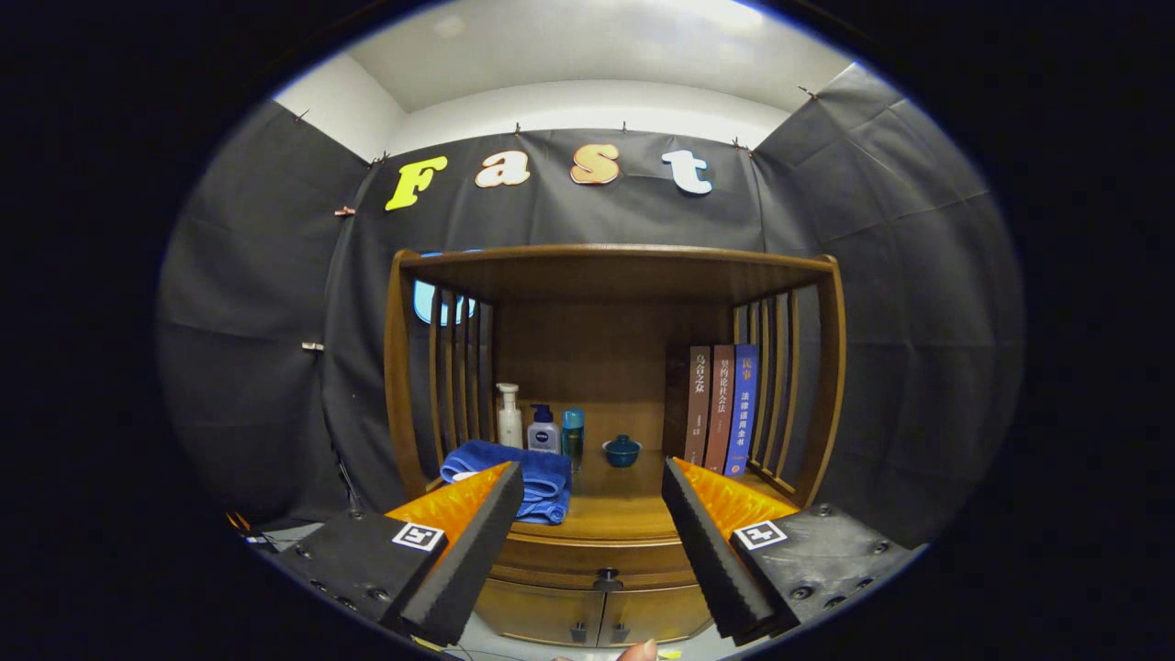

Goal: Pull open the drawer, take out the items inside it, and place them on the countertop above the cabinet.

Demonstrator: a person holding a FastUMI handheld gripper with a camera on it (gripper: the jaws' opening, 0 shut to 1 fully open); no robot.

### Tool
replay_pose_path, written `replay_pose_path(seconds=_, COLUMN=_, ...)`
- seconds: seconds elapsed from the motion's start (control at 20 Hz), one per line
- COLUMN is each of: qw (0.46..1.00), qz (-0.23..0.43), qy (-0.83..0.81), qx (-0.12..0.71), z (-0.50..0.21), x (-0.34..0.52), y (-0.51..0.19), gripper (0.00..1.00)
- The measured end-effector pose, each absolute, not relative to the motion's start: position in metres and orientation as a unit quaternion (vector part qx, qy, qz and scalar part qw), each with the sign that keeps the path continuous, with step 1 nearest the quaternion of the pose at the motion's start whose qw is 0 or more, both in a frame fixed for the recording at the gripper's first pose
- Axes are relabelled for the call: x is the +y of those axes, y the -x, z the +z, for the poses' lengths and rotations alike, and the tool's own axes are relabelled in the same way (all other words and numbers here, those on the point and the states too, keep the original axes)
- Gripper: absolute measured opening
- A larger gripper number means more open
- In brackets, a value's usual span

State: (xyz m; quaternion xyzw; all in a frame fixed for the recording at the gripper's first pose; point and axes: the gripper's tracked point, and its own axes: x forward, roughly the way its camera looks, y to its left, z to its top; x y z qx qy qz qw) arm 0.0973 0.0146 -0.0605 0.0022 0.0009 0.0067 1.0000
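1. Wooden cabinet (613, 275) is seen ahead; drawer (587, 557) shut, knob (607, 580) at 6 o'clock between fingers.
2. Gripper (587, 491) held wide, nothing gripped.
3. Towel (514, 473) is laid on countertop (624, 514), approx. 10 o'clock.

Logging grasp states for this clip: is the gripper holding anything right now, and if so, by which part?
Nothing is held. The gripper has its jaws wide apart, with the closed drawer's knob showing in the gap between them, untouched.

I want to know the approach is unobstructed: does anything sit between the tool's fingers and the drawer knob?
Nothing. In the gripper view the open tool frames the drawer knob between its spread fingers, with bare cabinet front around it; the folded blue towel lies higher, on the countertop.
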Motion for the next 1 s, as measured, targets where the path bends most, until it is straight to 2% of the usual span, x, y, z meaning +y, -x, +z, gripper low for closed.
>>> replay_pose_path(seconds=0.4, qw=0.998, qz=0.016, qy=-0.017, qx=0.054, z=-0.170, x=0.021, y=-0.136, gripper=0.99)
replay_pose_path(seconds=0.65, qw=0.995, qz=-0.008, qy=-0.012, qx=0.100, z=-0.244, x=0.005, y=-0.153, gripper=0.99)
replay_pose_path(seconds=1.0, qw=0.989, qz=-0.010, qy=-0.027, qx=0.144, z=-0.303, x=-0.005, y=-0.172, gripper=0.98)
